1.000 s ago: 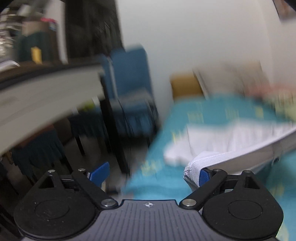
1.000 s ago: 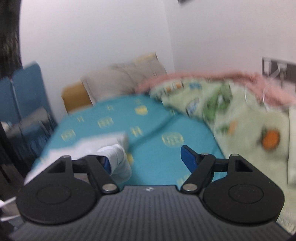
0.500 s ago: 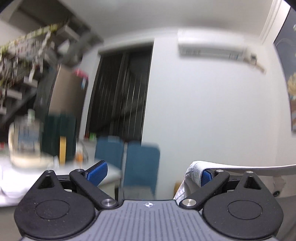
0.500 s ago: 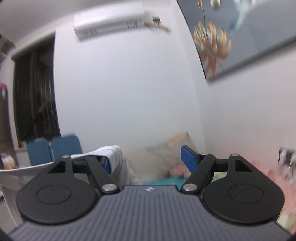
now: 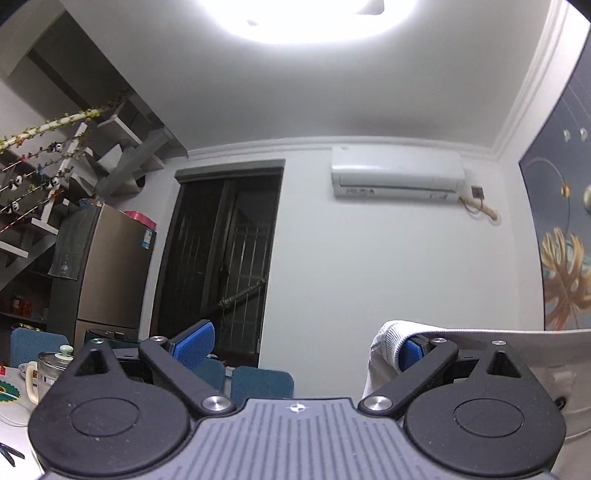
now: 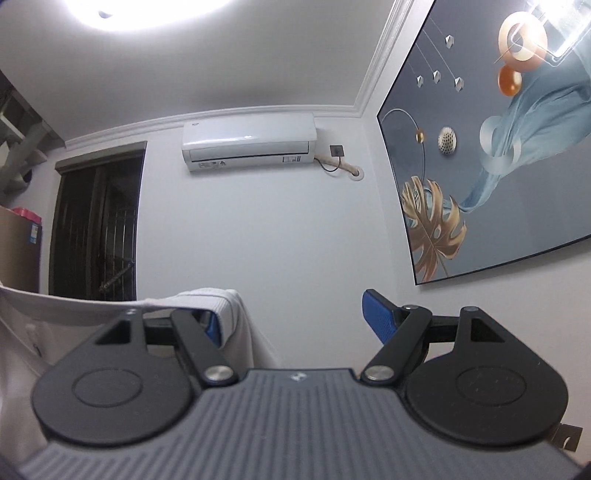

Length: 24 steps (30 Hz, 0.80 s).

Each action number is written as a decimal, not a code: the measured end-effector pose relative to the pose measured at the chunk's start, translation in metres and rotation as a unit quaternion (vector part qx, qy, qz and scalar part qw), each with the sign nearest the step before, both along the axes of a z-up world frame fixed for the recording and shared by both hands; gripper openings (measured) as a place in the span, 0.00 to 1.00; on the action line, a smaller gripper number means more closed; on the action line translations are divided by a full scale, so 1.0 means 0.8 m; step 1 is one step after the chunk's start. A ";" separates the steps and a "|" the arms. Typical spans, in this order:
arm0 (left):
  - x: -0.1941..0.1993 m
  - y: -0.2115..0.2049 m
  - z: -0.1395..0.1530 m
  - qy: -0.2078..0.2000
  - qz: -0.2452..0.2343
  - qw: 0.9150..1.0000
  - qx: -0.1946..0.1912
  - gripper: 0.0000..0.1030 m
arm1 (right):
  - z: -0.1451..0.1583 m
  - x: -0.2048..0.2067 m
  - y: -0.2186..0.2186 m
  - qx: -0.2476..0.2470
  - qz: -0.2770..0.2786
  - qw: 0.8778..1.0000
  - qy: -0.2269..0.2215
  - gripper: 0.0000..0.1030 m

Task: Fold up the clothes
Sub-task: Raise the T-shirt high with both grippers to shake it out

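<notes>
We have swung both wide-open claws, left [image 5: 301, 345] and right [image 6: 291, 314], up from the bed (white garment [image 5: 480, 334] draped across them, unclamped, at lower frame), ready to spread.

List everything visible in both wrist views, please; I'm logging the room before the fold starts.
white garment: one, white ribbed cloth, hooked over one finger of each gripper and stretched between them
air conditioner: one, white, high on the far wall
doorway: one, dark with bars, left of the air conditioner
wall painting: one, grey-blue with gold leaf, right wall
ceiling light: one, bright white, overhead
fridge: one, bronze, left of the doorway
chairs: at least two, blue, below the doorway
glass pot: one, clear with pale lid, far left
left gripper: one, black with blue fingers, spread apart
right gripper: one, black with blue fingers, spread apart
</notes>
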<state>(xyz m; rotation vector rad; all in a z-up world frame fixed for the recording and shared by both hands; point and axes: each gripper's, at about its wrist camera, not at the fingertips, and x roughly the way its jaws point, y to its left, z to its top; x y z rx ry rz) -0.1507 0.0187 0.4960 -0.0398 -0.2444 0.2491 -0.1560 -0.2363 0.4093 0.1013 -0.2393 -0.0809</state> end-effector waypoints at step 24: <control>0.708 0.010 -0.399 0.219 -0.014 0.975 -0.009 0.97 | -0.349 0.617 -0.022 0.008 -0.047 0.976 0.212 0.73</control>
